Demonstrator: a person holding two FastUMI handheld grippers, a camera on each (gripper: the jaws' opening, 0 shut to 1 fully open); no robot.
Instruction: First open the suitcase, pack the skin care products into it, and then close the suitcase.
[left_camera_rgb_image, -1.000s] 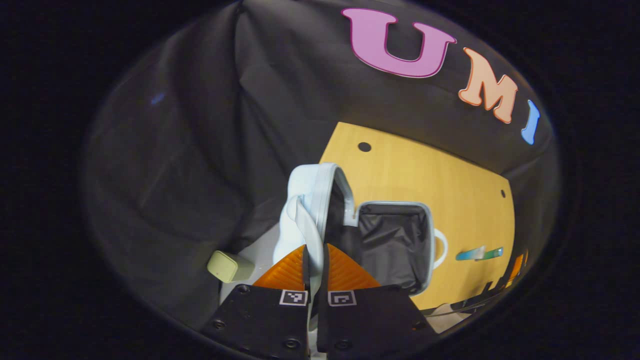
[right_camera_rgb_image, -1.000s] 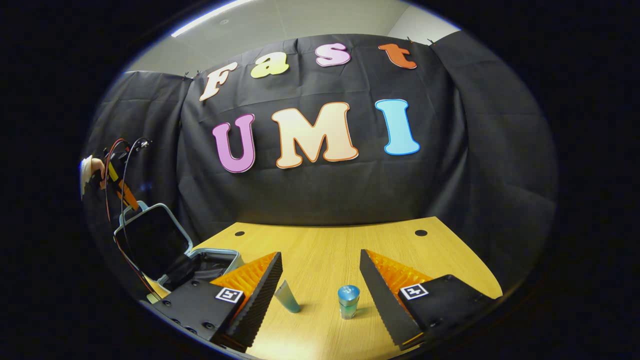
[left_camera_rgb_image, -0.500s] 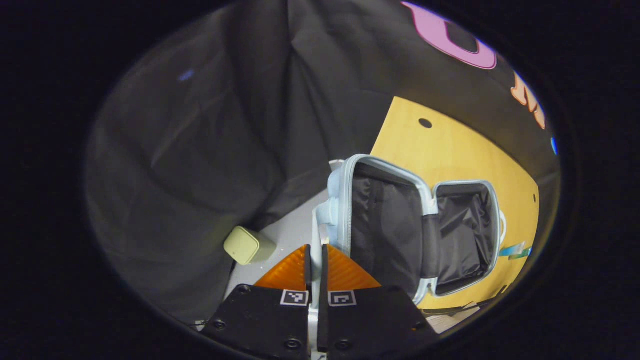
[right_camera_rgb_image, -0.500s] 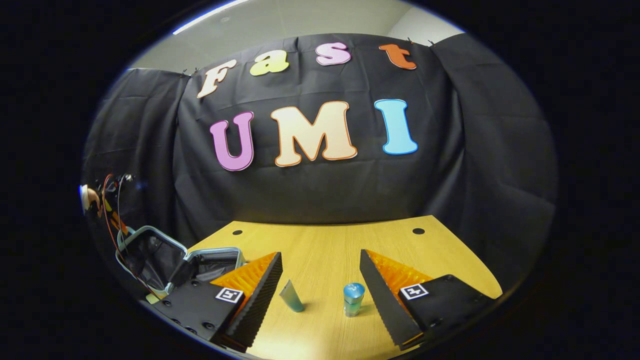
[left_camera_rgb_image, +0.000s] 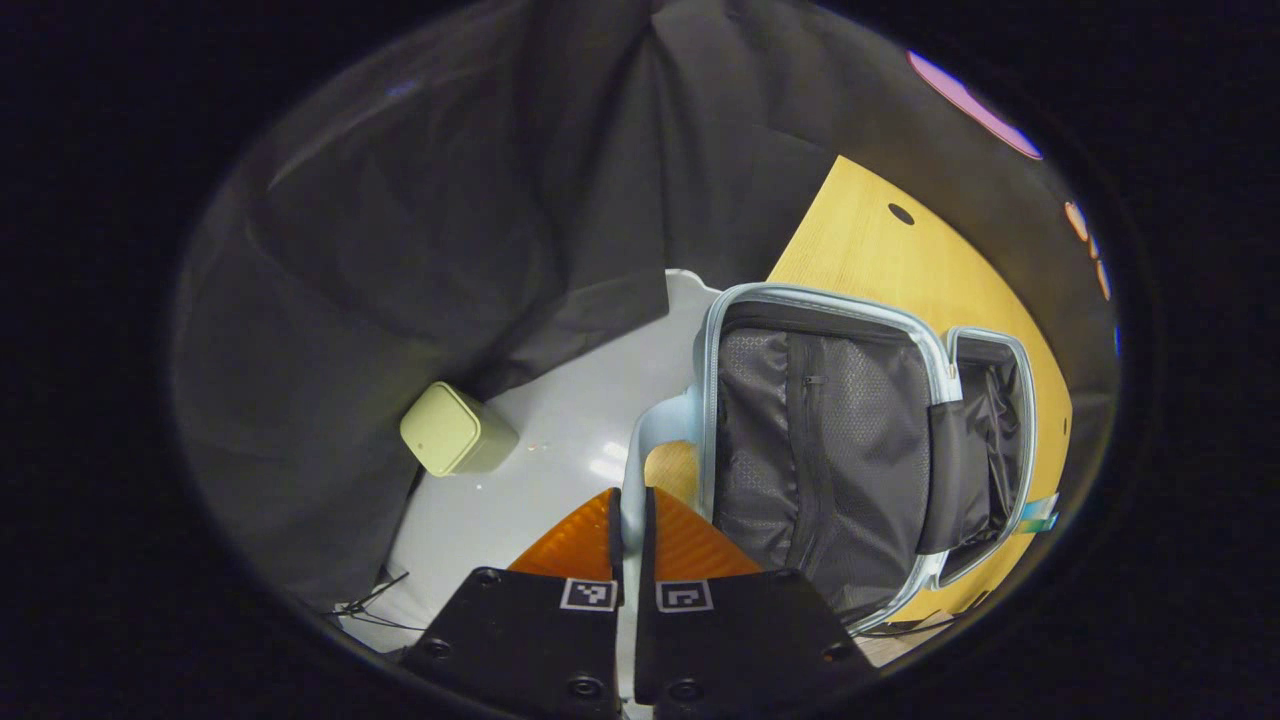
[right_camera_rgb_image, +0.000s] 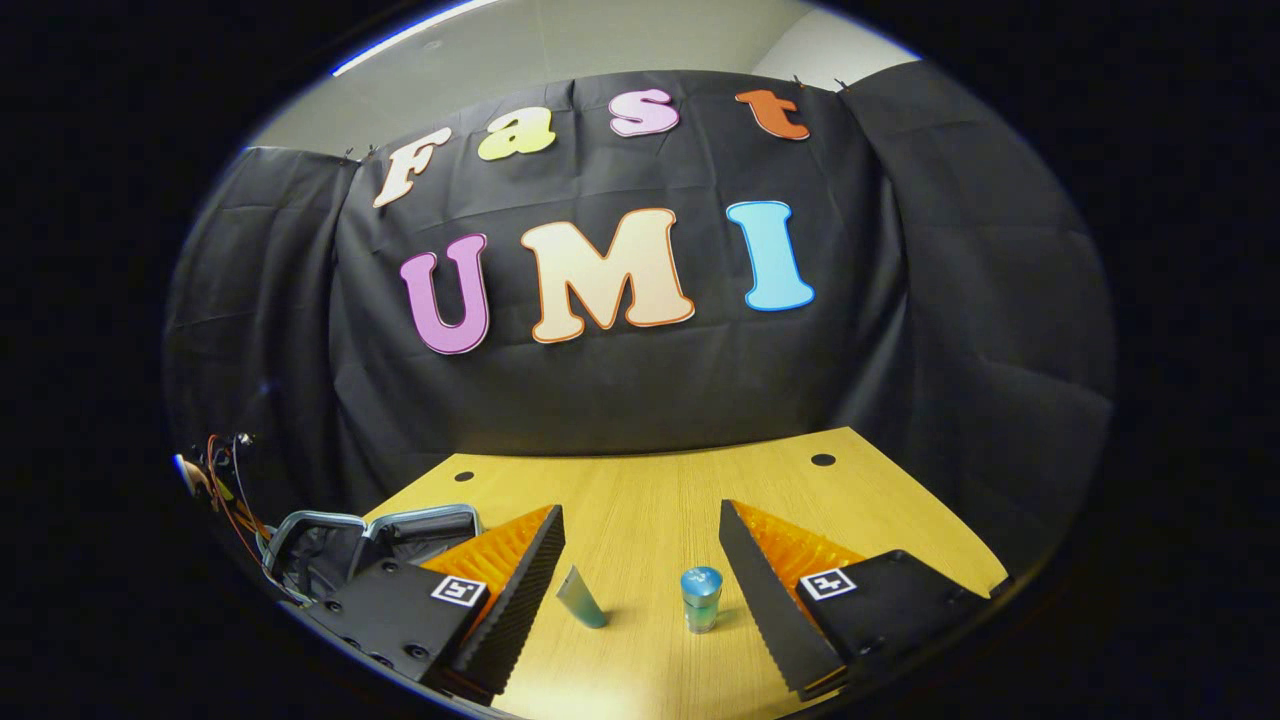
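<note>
A: Suitcase (left_camera_rgb_image: 830, 450) lies open at three o'clock in the left gripper view, lid (left_camera_rgb_image: 810, 440) laid back. My left gripper (left_camera_rgb_image: 628, 520) pinches its pale handle (left_camera_rgb_image: 650, 450), fingers pressed together on it.

B: Right side?

A: Right gripper (right_camera_rgb_image: 640, 580) spread wide. Tube (right_camera_rgb_image: 581, 598) at eleven o'clock, small bottle (right_camera_rgb_image: 701, 598) at one, both on the table (right_camera_rgb_image: 650, 490). I judge them light and slick; I'd grip the bottle mid-body, the soft tube gently.
</note>
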